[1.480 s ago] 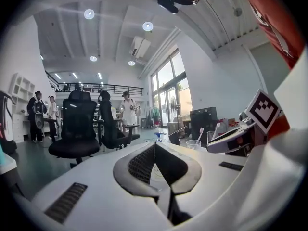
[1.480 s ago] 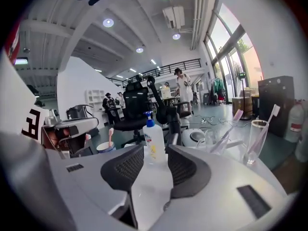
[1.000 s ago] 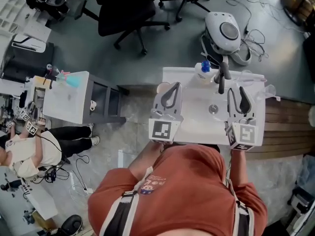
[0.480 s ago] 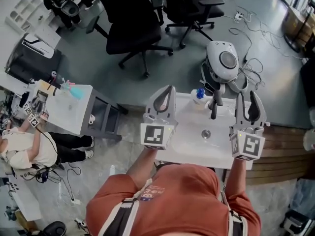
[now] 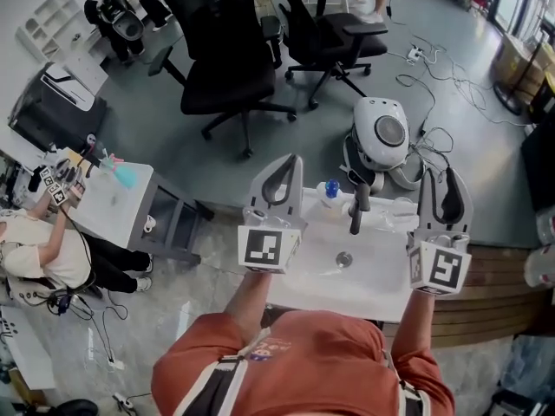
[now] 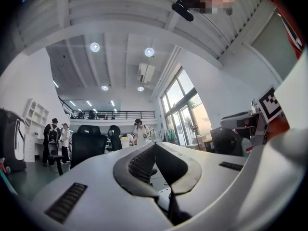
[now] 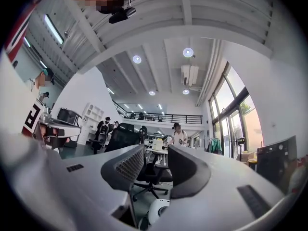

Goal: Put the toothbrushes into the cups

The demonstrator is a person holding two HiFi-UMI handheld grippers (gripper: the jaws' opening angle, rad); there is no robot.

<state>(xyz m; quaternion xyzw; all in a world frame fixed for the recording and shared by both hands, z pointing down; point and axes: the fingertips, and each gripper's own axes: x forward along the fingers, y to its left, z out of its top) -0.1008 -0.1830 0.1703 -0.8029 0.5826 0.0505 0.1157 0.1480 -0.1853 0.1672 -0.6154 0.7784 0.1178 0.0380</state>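
Scene: a person in an orange shirt stands at a white sink (image 5: 373, 284), holding a gripper high in each hand.
Left gripper (image 5: 293, 158): jaws pressed together at the tips, nothing pinched.
Right gripper (image 5: 443, 175): jaws spread, with only the room showing through the gap.
Aim: both tools point out over the office, a little above level. Their own views show ceiling, chairs and windows, and nothing of the sink.
Cups: clear shapes (image 5: 396, 212) on the back ledge, just right of the tap (image 5: 357, 208), are probably the cups, though they are too faint to be sure.
Toothbrushes: none can be picked out in any view, so their long axis cannot be read.
Bottle (image 5: 330, 187): blue-capped, on the ledge left of the tap.
Key relation: the ledge lies below and ahead of the jaws, between the two hands. The right gripper is nearer the clear shapes and the left is nearer the bottle.
Next move, as judged: tip the tools down toward the ledge. The left would need to open before it could take anything.
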